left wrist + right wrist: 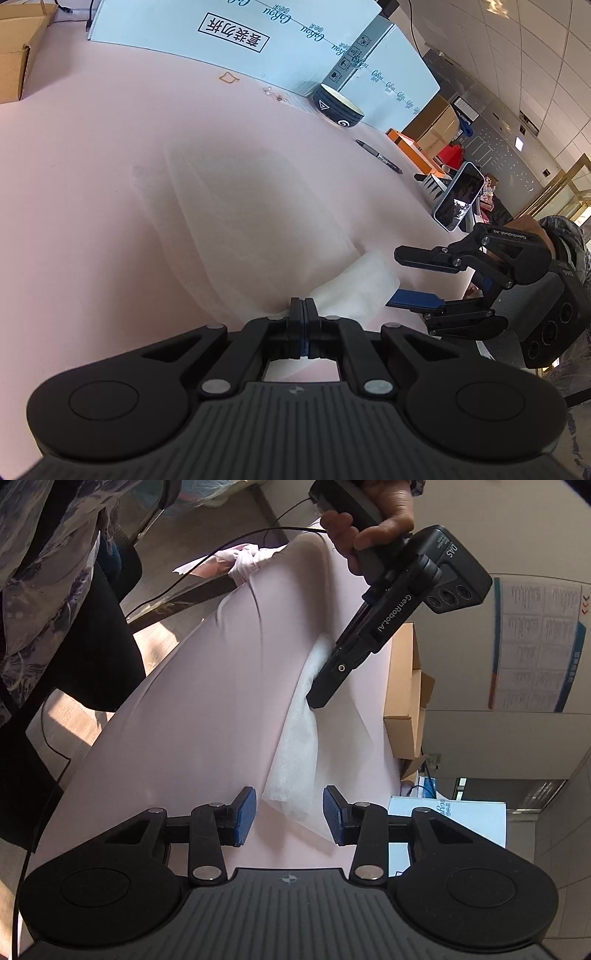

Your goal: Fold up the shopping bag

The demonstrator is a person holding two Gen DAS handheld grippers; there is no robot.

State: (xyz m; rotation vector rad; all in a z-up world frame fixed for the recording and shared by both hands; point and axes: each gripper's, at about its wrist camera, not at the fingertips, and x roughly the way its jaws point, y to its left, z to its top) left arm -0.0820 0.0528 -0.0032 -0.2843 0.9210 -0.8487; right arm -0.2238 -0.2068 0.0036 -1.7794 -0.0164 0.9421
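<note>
Bag: sheer (perhaps nonwoven), crumpled.

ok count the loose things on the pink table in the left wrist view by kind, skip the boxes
Bag: 1
Bowl: 1
Marker: 1
Phone: 1
Rubber band: 1
Total: 5
</note>
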